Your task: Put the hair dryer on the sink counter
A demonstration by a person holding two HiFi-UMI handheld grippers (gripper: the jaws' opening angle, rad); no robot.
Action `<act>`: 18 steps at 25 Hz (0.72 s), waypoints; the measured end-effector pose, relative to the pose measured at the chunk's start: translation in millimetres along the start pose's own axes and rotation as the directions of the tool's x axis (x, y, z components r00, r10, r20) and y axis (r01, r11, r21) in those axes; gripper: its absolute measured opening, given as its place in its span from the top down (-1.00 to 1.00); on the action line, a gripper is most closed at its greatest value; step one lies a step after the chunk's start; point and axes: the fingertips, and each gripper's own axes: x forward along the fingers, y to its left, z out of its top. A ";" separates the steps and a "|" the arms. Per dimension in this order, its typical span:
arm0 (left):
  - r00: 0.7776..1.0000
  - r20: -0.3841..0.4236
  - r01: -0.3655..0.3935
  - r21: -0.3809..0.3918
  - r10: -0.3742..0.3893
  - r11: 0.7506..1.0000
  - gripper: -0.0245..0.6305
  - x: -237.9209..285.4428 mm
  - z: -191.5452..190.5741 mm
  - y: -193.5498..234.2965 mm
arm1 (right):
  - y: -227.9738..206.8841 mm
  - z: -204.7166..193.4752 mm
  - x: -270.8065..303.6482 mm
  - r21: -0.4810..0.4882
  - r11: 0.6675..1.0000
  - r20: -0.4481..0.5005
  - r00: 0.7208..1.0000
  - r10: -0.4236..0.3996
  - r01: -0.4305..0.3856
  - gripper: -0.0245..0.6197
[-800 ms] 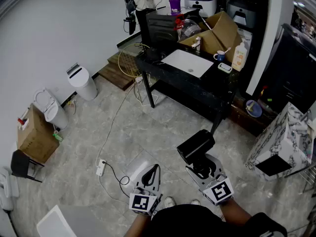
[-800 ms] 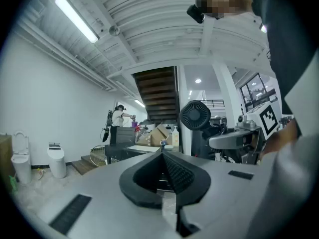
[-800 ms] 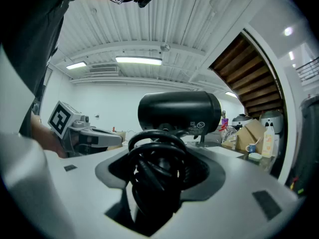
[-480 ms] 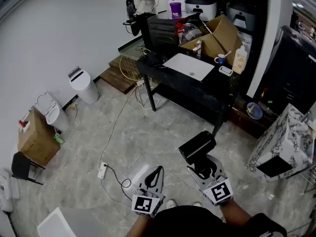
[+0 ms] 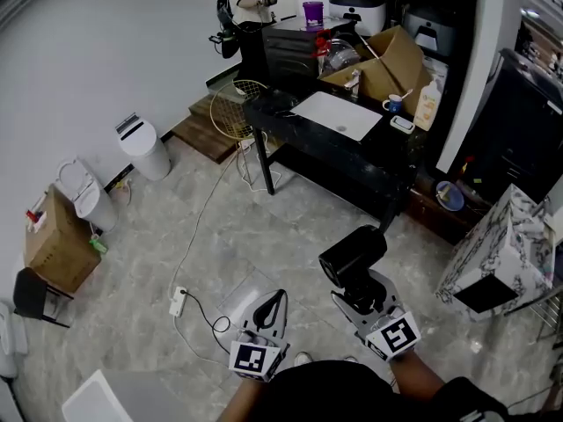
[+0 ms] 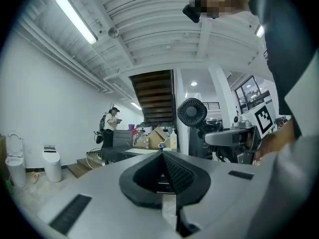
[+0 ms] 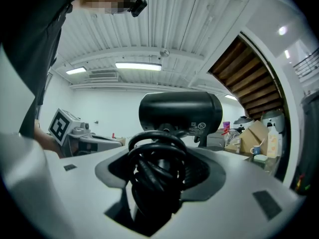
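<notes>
A black hair dryer [image 5: 350, 256] with its coiled cord sits in my right gripper [image 5: 362, 297], which is shut on it; in the right gripper view the dryer's barrel [image 7: 180, 111] fills the middle above the bundled cord [image 7: 155, 171]. My left gripper [image 5: 272, 310] is shut with nothing in it, low at the bottom of the head view, its closed jaws meeting in a point [image 6: 163, 164]. The black sink counter [image 5: 308, 143] with its white basin [image 5: 335, 113] stands across the room, far ahead of both grippers.
On the counter stand a cardboard box [image 5: 388, 60], a cup [image 5: 392, 102] and a bottle [image 5: 428, 101]. A white power strip [image 5: 179, 301] and cable lie on the tiled floor. A white bin [image 5: 145, 148], a toilet [image 5: 88, 196] and a person [image 5: 244, 11] are at the left and back.
The view has shifted slightly; the right gripper with the hair dryer rose a little. The person at the back turned and moved left.
</notes>
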 end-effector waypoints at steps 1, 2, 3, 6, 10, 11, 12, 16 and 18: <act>1.000 0.002 0.008 -0.002 -0.008 1.000 0.94 -0.4 1.2 2.8 | 2.7 -0.6 3.1 -0.001 1.000 -0.004 1.000 -0.003 0.003 0.08; 1.000 0.004 0.013 0.000 -0.013 1.000 0.94 -1.5 0.9 6.2 | 5.5 -1.1 5.9 0.001 1.000 -0.006 1.000 -0.007 0.007 0.08; 1.000 0.006 0.016 0.004 -0.016 1.000 0.94 -2.9 -0.2 10.4 | 8.0 -1.0 8.9 0.005 1.000 -0.006 1.000 -0.013 0.013 0.08; 1.000 0.016 0.016 0.007 -0.016 1.000 0.94 -5.6 0.3 26.2 | 12.2 -0.7 21.4 0.032 0.999 -0.006 0.999 -0.039 0.040 0.07; 0.999 0.009 0.036 0.006 -0.036 0.999 0.94 -3.3 -1.8 37.9 | 12.0 -12.2 37.7 0.079 0.996 -0.030 0.998 -0.050 0.052 0.07; 0.999 0.005 0.045 0.005 -0.045 0.999 0.94 -1.0 -3.1 39.0 | 10.7 -16.1 41.0 0.081 0.995 -0.039 0.998 -0.048 0.051 0.07; 0.999 -0.001 0.052 0.001 -0.052 0.999 0.94 1.6 -5.8 40.7 | 9.0 -19.3 44.5 0.081 0.995 -0.047 0.998 -0.048 0.051 0.07; 0.999 -0.020 0.049 -0.006 -0.049 0.999 0.94 17.9 -20.0 59.1 | -2.4 -25.7 64.1 0.084 0.995 -0.055 0.997 -0.047 0.051 0.07; 0.999 -0.026 0.039 -0.015 -0.040 0.999 0.94 30.7 -20.9 71.4 | -10.7 -28.6 77.7 0.081 0.996 -0.051 0.998 -0.042 0.046 0.07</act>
